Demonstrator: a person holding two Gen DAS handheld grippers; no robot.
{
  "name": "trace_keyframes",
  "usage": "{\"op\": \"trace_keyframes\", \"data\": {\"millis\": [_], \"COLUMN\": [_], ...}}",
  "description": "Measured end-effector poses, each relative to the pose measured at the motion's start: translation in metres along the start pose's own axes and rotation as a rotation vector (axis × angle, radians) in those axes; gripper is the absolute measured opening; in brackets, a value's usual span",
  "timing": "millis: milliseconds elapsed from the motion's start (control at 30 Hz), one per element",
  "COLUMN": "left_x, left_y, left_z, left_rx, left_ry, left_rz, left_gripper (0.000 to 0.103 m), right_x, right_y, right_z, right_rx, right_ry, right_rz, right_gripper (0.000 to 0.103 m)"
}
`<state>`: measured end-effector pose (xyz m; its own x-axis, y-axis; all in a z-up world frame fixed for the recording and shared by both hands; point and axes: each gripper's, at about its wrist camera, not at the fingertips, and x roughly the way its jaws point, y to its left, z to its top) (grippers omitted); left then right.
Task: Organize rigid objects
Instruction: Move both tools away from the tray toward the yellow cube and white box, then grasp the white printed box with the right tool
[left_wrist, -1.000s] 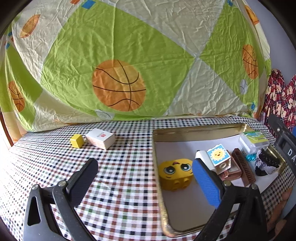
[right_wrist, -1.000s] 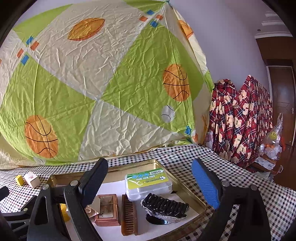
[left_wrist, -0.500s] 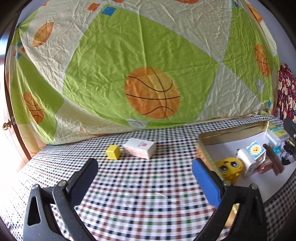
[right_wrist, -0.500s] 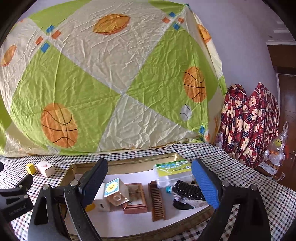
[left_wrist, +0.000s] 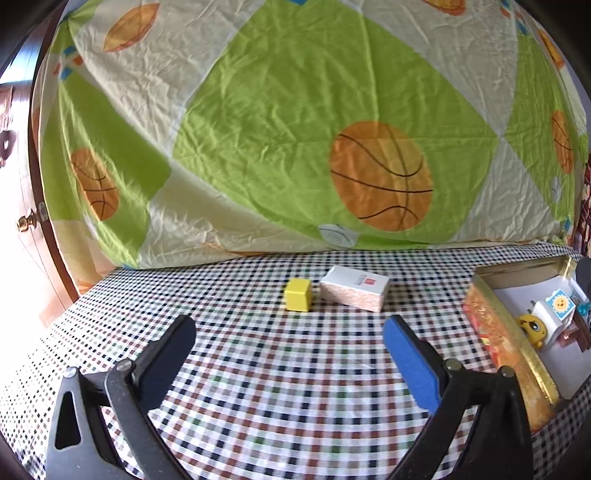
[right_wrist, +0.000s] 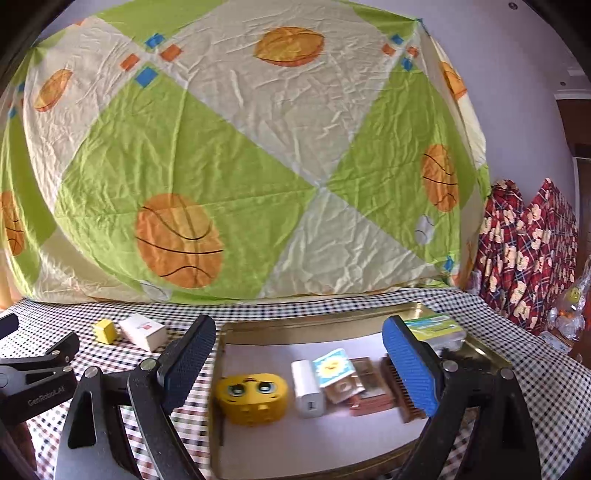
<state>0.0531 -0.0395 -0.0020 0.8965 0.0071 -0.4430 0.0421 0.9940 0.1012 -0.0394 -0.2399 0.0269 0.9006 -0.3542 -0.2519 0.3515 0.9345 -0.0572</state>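
On checked cloth, left of tray (left_wrist: 491, 325): yellow cube (left_wrist: 297, 294) just beside white box (left_wrist: 354, 287). Left gripper (left_wrist: 290, 338) jaws wide, empty; right gripper (right_wrist: 299, 349) same. Both likely light, rigid, smooth. Pinch cube on opposite flat faces, box across narrow sides.

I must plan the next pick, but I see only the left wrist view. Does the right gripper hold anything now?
Observer: No. The right gripper is open and empty, and it points at the gold metal tray.
Operator: What is in the far right corner of that tray?
Observer: A clear plastic box with a green label lies there, partly behind the gripper's blue finger.
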Motion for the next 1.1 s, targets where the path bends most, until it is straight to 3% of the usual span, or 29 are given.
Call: {"op": "trace_keyframes", "data": {"millis": [467, 700, 933, 1100], "left_x": [0.039, 0.073, 0.106, 0.116], "left_y": [0.077, 0.088, 0.081, 0.092], "left_z": [0.005, 0.014, 0.019, 0.017], "left_rx": [-0.067, -0.040, -0.006, -0.054], "left_ry": [0.052, 0.116, 0.212, 0.266], "left_rz": [0.135, 0.202, 0.167, 0.066], "left_gripper": [0.102, 0.102, 0.102, 0.102], "right_x": [0.028, 0.073, 0.137, 0.181], "right_y": [0.087, 0.137, 0.173, 0.181], "right_z": [0.003, 0.004, -0.003, -0.007], "right_rx": [-0.060, -0.156, -0.268, -0.264], "right_ry": [0.069, 0.196, 0.384, 0.492], "right_rz": [0.143, 0.246, 0.299, 0.305], "right_gripper": [0.093, 0.093, 0.093, 0.093]}}
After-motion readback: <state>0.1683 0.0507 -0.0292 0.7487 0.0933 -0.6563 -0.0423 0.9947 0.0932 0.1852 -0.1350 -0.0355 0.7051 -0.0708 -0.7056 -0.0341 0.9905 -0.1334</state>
